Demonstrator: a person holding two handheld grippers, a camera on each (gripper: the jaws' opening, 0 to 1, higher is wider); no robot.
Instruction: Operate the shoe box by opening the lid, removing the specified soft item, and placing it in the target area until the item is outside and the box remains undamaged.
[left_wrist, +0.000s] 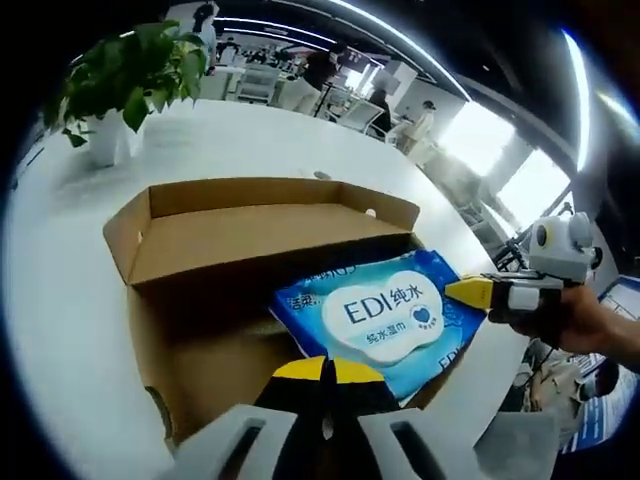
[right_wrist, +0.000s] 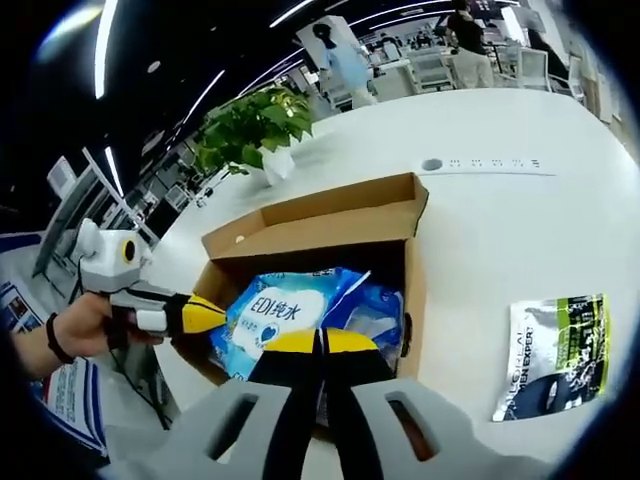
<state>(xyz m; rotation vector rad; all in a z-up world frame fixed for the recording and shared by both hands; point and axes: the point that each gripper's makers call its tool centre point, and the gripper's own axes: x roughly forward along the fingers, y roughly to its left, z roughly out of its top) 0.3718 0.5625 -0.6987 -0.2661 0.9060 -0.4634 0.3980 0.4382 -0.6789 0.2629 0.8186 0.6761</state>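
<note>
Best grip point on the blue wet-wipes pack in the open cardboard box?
Probably the blue soft wet-wipes pack by its crinkled edge raised at the box's open side, coming from above: it lies tilted in the brown cardboard shoe box, lid already folded back, and the box walls block other approaches.

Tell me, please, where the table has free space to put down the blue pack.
Free: white table between cardboard box and green-black packet, and beyond the box toward the potted plant. Crowded: inside the box, where the blue wipes pack lies and both claws meet.
</note>
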